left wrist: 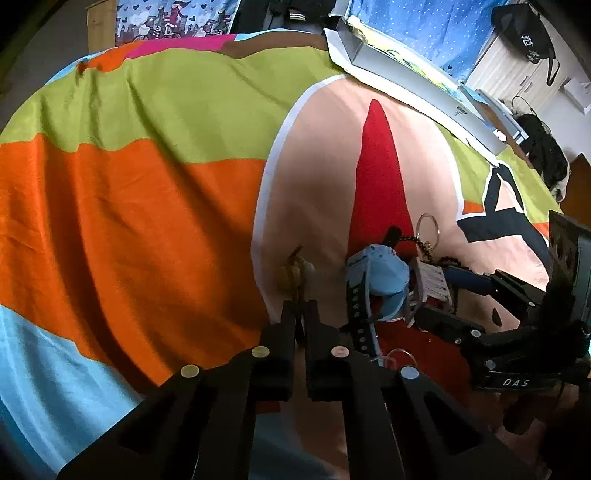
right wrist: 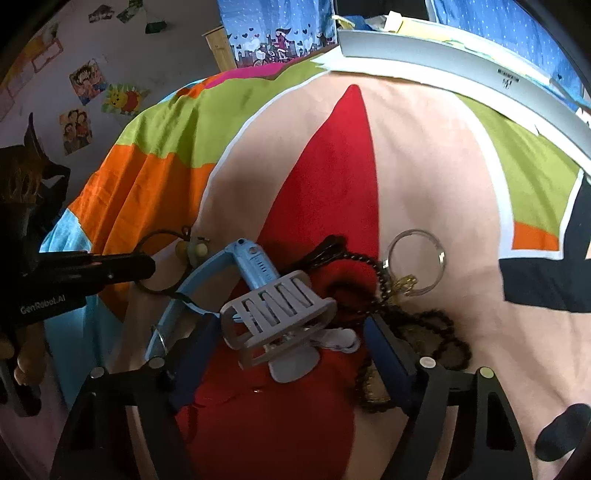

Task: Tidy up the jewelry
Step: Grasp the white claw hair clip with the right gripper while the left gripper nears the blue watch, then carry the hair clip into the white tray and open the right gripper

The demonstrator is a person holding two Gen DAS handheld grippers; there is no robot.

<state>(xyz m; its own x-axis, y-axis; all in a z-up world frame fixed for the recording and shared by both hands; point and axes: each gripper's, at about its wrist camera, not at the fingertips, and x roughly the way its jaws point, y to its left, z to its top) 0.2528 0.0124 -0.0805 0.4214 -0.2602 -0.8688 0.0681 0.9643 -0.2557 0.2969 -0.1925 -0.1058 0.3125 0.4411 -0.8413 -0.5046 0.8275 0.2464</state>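
Note:
A heap of jewelry lies on a colourful bedspread. In it are a light-blue watch, a grey claw hair clip, a black bead necklace and a clear bangle. My right gripper stands open, its blue fingers on either side of the grey clip without touching it. To the left of the heap my left gripper is shut on the black cord of a yellowish pendant. The right wrist view shows that pendant beside the left gripper.
A long grey-white open box lies along the far right edge of the bedspread. Blue star-patterned cloth and a wooden post stand behind. A person's hand holds the left gripper's handle.

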